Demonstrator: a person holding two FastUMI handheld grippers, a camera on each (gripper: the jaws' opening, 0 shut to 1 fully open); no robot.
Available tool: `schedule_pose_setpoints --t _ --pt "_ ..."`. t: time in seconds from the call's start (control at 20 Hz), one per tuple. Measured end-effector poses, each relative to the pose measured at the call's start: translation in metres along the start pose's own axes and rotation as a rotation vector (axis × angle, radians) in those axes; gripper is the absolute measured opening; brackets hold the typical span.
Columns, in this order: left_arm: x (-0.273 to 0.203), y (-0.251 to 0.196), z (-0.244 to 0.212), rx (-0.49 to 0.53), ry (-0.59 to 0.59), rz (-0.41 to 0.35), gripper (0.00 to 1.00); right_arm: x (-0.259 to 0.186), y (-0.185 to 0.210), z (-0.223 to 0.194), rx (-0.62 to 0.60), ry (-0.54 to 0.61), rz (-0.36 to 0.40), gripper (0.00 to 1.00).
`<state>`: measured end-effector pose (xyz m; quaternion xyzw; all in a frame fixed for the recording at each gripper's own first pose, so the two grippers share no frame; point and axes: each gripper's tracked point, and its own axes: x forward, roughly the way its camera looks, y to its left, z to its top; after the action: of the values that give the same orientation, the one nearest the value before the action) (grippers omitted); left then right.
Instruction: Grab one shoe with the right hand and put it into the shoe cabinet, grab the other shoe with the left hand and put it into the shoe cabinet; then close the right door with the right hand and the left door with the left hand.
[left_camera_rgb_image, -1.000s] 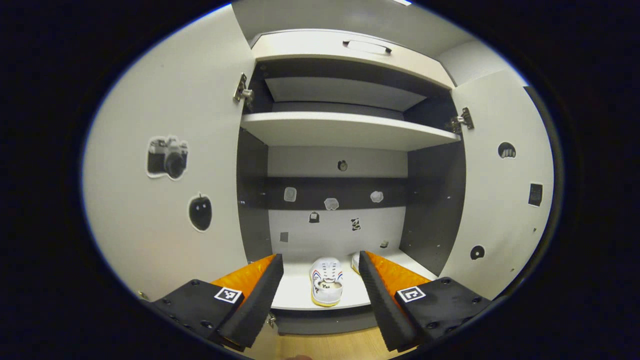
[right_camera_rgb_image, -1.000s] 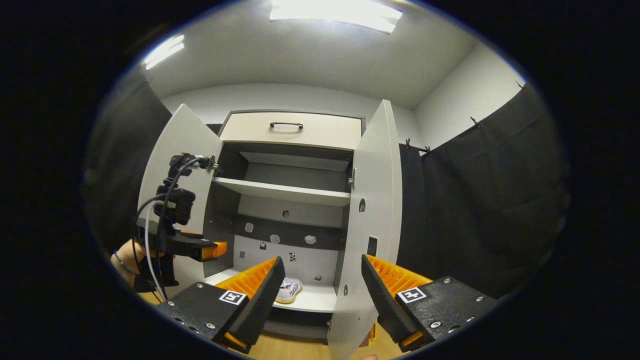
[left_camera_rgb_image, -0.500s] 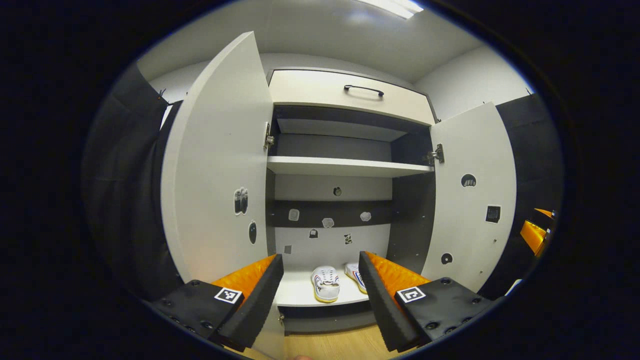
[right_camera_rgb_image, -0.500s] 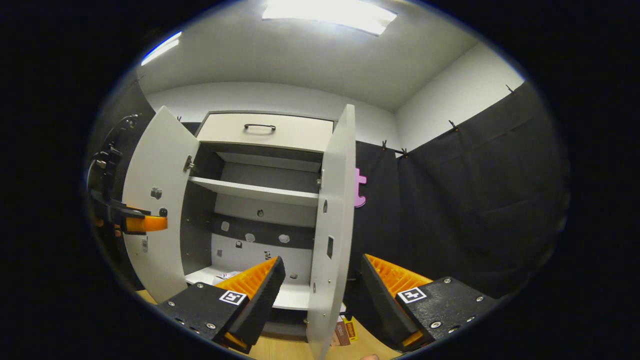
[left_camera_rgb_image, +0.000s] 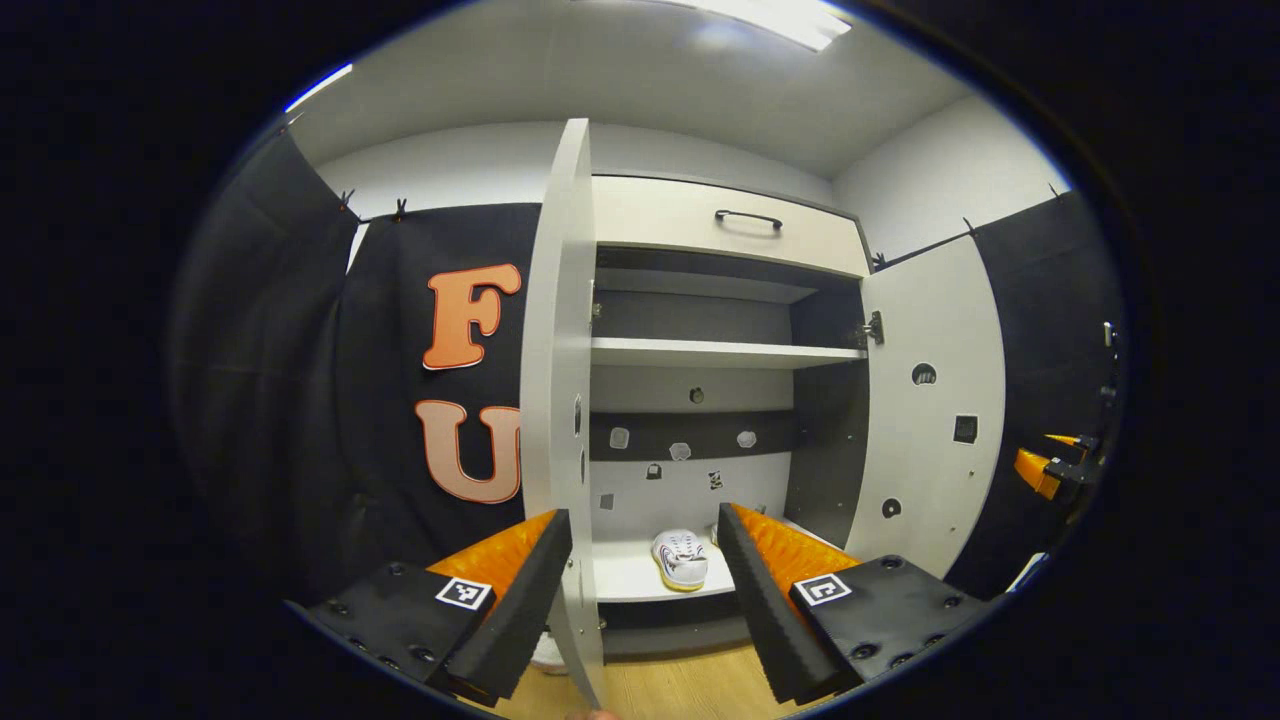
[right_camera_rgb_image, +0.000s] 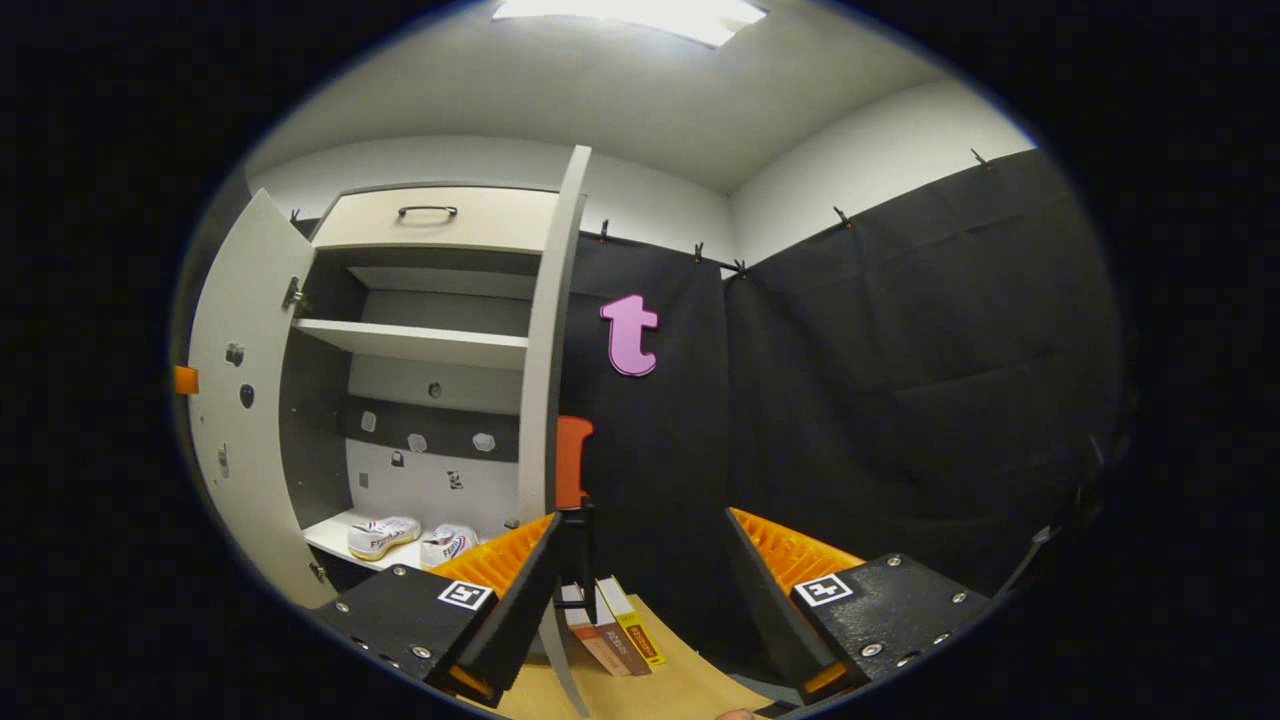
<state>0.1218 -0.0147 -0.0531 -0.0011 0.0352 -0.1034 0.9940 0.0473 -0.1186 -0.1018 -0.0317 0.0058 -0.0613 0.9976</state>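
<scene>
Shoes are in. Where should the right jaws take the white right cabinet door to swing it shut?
Use the white right cabinet door's free vertical edge, opposite the hinges, about mid-height. It stands open and edge-on, with no handle visible. Bring the open right gripper around to its outer face and push toward the cabinet rather than pinching.

books (right_camera_rgb_image: 612, 628) — a few flat on the wooden floor (right_camera_rgb_image: 680, 690), against the black cloth wall (right_camera_rgb_image: 900, 380) | orange upright object (right_camera_rgb_image: 572, 462) above them — kind unclear | ceiling light (right_camera_rgb_image: 630, 12) lit | white wall (left_camera_rgb_image: 450, 175) above cloth
</scene>
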Motion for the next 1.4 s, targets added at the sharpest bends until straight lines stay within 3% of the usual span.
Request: schedule_pose_setpoints --t 0.5,0.7,1.0,1.4 --pt "-0.043 0.083 0.012 -0.016 -0.045 0.172 0.94 0.032 0.025 -0.058 0.006 0.126 0.095 0.94" --pt "-0.054 0.113 0.015 -0.025 -0.056 0.233 0.97 0.028 0.036 -0.059 0.05 0.132 0.135 0.87" --pt "-0.055 0.117 0.013 -0.021 -0.053 0.242 0.96 0.014 0.073 -0.051 -0.028 0.109 0.209 0.63" --pt "-0.062 0.119 0.007 -0.041 -0.035 0.248 0.96 0.006 0.133 -0.05 0.018 0.109 0.386 0.58"
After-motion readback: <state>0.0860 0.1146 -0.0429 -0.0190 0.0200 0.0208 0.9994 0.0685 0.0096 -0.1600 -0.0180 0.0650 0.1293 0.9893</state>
